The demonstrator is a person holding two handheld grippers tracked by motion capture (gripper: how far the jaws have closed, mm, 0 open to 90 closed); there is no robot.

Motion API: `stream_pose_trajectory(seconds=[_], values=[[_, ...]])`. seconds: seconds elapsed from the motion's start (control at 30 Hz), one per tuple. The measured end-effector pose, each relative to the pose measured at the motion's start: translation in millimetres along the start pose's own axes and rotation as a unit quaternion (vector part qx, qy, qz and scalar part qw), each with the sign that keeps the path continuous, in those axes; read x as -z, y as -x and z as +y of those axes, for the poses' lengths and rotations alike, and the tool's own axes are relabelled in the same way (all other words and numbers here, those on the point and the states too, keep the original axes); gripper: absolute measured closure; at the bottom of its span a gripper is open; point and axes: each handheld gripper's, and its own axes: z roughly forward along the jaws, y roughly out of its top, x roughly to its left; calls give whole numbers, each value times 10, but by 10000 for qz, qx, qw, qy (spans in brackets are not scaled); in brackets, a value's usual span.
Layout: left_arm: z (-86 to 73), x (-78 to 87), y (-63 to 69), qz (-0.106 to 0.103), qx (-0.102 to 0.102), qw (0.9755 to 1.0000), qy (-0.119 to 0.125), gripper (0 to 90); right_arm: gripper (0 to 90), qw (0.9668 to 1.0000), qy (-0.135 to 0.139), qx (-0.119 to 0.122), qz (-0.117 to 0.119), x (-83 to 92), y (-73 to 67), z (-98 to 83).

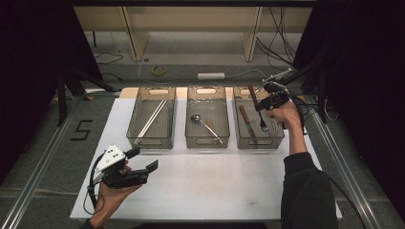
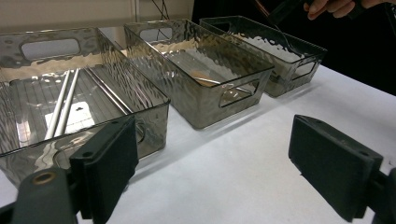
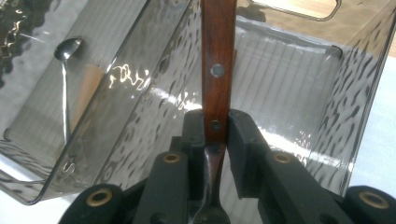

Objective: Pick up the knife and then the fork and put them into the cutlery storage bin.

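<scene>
White table sheet (image 1: 205, 186), dark room, three smoked clear bins in a row at the far edge. Your right gripper (image 1: 265, 106) is pinching a wood-handled fork (image 1: 258, 110): in the right gripper view the pads clamp the riveted brown handle (image 3: 217, 70) near where it meets the metal neck, the handle rising away from the camera. From above, the fork hangs tines-down over the right bin (image 1: 242, 140), tips low inside, beside a wood-handled knife (image 1: 247, 122) lying on the bin floor. Step in hand looks like sorting cutlery, dropping the fork into its bin. Next move, as I judge it: lower a touch more, tilt the fork flat so it lands beside the knife rather than across it, then spread the jaws and lift clear of the bin wall. Your right hand (image 1: 286, 114) reaches in from the right, forearm stretched forward, gripper angled toward the bin. Outward: middle bin (image 1: 207, 140) holds a ladle-like spoon (image 1: 204, 124) and a pale wooden piece I can't identify; left bin (image 1: 149, 142) holds metal chopsticks (image 1: 152, 119). Your left gripper (image 1: 141, 160) waits near the front-left of the sheet, jaws spread wide with nothing between them, palm up under it, facing the bins.
</scene>
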Motion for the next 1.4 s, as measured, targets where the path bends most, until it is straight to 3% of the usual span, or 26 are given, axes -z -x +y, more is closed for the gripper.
stream_pose_trajectory(seconds=[0.27, 0.37, 0.47, 0.83, 1.4], values=[[-1, 5, -1, 5, -2, 10000, 0, 153, 767, 9998, -195, 15, -8, -157, -7, -31], [0, 9, -5, 4, 0, 10000, -2, 153, 573, 9995, -313, -38, 41, -230, -7, -54], [-1, 4, -3, 7, 1, 10000, 2, 153, 488, 9993, -361, 41, 120, -231, -27, -52], [1, 1, 3, 1, -16, 10000, -6, 153, 438, 9999, -47, 20, 146, -62, -33, -71], [1, 0, 4, -3, -15, 10000, -3, 153, 412, 9988, 385, 134, 287, 131, -205, -115]])
